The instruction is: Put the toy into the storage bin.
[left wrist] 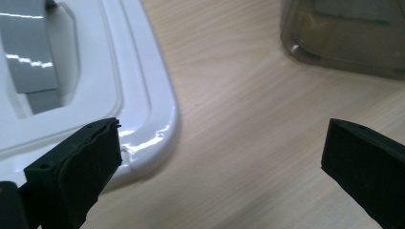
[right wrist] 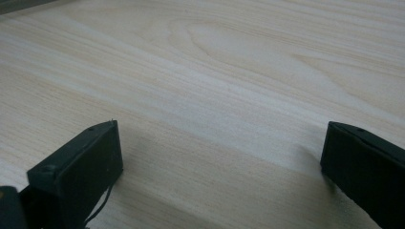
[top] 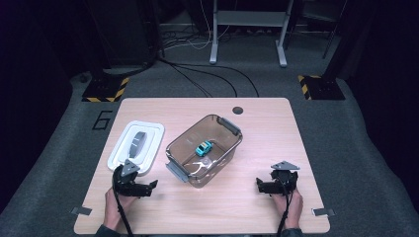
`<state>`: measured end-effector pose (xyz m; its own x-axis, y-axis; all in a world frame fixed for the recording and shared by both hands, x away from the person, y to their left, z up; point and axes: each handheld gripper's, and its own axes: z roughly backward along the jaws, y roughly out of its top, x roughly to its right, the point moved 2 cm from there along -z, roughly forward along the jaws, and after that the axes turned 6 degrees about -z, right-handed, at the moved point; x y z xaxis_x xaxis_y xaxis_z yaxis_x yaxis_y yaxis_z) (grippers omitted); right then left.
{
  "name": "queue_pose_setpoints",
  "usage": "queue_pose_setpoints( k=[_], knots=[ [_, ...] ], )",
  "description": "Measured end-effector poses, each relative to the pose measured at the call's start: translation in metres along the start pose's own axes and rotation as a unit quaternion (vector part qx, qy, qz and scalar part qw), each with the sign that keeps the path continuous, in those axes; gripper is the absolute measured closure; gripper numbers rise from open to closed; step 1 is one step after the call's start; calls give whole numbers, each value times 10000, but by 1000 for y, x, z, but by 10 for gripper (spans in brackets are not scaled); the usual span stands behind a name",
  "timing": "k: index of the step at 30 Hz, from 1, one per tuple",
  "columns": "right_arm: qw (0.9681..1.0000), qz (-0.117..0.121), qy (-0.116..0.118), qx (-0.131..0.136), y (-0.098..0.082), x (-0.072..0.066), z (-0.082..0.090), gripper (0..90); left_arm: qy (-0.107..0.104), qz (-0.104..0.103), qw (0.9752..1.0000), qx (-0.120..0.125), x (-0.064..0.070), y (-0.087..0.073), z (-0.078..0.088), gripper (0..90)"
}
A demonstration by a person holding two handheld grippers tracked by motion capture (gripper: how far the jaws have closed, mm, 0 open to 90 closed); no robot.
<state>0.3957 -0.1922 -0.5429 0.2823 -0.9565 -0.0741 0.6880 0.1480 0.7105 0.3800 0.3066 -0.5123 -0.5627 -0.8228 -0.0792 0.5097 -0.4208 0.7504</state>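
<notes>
A clear brownish plastic box (top: 225,148) stands at the middle of the wooden table (top: 267,133), with a small teal toy car (top: 203,147) inside it. Its white lid (top: 154,143), with a grey handle (top: 139,141), lies flat to the box's left. At the near left my left gripper (top: 149,187) rests open, just in front of the lid's near corner. In the left gripper view that gripper (left wrist: 222,148) has the lid's corner (left wrist: 143,100) by one jaw and the box (left wrist: 344,43) farther off. My right gripper (top: 260,185) is open at the near right over bare wood (right wrist: 219,86).
A dark round hole (top: 238,110) marks the table's far edge. Tape strips (top: 80,211) sit at the two near corners. Beyond the table, cables (top: 207,79), a grey stand (top: 247,29) and yellow-black striped bases (top: 104,90) are on the floor.
</notes>
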Motion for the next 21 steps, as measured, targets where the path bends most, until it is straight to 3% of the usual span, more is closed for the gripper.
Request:
queue_pose_setpoints(
  k=[21],
  knots=[
    [10000, 1, 21, 3, 0, 0, 0, 0, 88, 280, 9995, -67, -47, 15, -8, 0]
  ],
)
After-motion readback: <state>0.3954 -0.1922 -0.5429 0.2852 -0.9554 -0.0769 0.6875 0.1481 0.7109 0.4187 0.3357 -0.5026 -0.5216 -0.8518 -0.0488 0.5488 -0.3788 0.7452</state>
